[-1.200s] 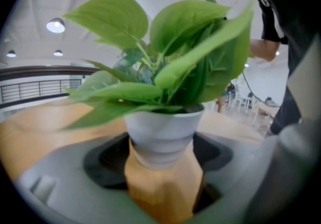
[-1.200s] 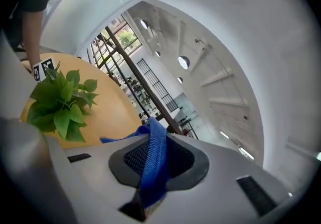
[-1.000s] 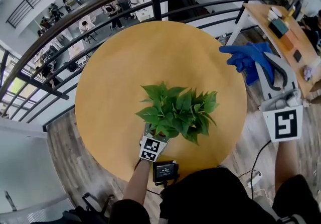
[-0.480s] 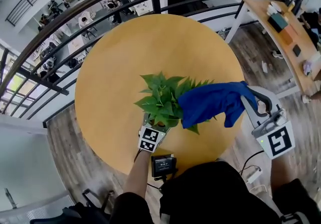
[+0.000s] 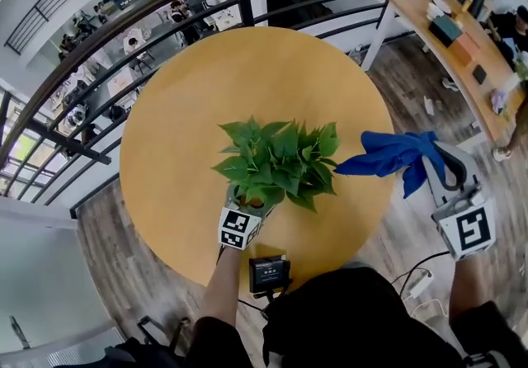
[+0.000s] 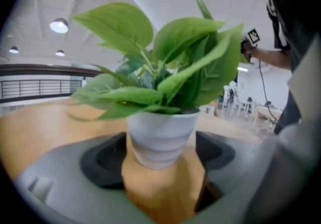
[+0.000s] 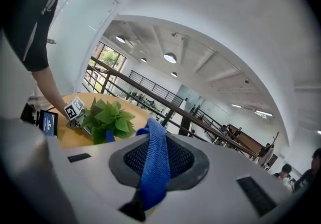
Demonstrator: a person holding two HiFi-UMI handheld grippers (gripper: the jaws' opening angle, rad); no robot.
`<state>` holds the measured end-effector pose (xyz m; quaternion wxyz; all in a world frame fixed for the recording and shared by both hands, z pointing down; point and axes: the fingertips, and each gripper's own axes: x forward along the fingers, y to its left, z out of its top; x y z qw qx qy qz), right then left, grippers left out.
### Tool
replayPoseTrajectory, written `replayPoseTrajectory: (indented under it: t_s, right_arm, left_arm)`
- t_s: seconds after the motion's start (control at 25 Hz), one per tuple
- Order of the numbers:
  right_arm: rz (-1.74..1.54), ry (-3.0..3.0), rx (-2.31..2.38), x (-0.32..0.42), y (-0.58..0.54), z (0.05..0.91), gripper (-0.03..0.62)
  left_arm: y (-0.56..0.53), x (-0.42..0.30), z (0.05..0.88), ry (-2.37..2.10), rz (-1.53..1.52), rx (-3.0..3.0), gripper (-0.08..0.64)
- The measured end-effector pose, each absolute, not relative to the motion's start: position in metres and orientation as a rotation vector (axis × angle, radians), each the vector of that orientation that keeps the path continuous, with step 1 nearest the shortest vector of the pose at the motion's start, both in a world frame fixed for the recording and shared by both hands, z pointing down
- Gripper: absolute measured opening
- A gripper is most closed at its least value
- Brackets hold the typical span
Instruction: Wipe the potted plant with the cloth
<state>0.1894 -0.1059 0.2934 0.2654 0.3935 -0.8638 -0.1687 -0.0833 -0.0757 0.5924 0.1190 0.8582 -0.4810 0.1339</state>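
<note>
A potted plant (image 5: 276,162) with broad green leaves stands in a ribbed white pot (image 6: 160,137) on the round wooden table (image 5: 206,94). My left gripper (image 5: 250,205) sits at the pot's base on the near side. Its jaws have just been opening, and the pot stands between them with the pads close beside its wall. My right gripper (image 5: 426,158) hovers off the table's right edge, shut on a blue cloth (image 5: 386,153). The cloth trails left toward the leaves without touching them. In the right gripper view the cloth (image 7: 153,162) hangs between the jaws, and the plant (image 7: 108,117) lies farther off.
A small black device with a screen (image 5: 266,274) lies at the table's near edge. A dark railing (image 5: 165,3) curves behind the table. A wooden desk (image 5: 462,44) with small items stands at the far right. The person's arm (image 6: 271,57) shows beyond the leaves.
The right gripper swung the cloth in from the upper right over the plant's right side, then drew it back to the right of the leaves. The left gripper stayed at the pot.
</note>
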Motion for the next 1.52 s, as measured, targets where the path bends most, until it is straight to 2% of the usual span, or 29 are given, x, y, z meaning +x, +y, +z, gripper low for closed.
replayPoseTrajectory:
  t_s: [0.2,0.52,0.56,0.6,0.72,0.76,0.92,1.2,1.52]
  right_arm:
    - [-0.403,-2.383,1.054,0.185,-0.099,0.289,0.066]
    - [-0.305,-2.495,1.006,0.179,-0.083,0.289,0.066]
    - [-0.284,-2.517,0.996,0.177,-0.082,0.289,0.066]
    - [-0.260,-2.538,0.987,0.176,-0.080,0.289,0.066]
    - [-0.162,-2.616,0.946,0.169,-0.074,0.290,0.066]
    - [-0.135,-2.638,0.924,0.166,-0.072,0.292,0.066]
    - [-0.053,-2.721,0.849,0.162,-0.059,0.295,0.066]
    - [-0.068,-2.817,0.736,0.183,-0.029,0.283,0.066]
    - [-0.079,-2.876,0.656,0.219,0.009,0.286,0.066]
  left_arm:
    - [-0.048,-0.102,0.592,-1.484,0.378,2.442,0.446]
    - [0.031,-0.193,0.535,-1.919,0.086,2.132,0.421]
    - [0.042,-0.198,0.520,-1.974,0.093,2.112,0.390]
    - [0.052,-0.201,0.505,-2.023,0.109,2.089,0.314]
    - [0.078,-0.197,0.470,-2.136,0.166,1.978,0.015]
    - [0.085,-0.194,0.460,-2.171,0.202,1.932,-0.005]
    - [0.108,-0.171,0.411,-2.310,0.277,1.763,-0.005]
    - [0.129,-0.077,0.333,-2.450,0.256,1.726,-0.005]
    - [0.157,0.001,0.292,-2.556,0.292,1.747,-0.005]
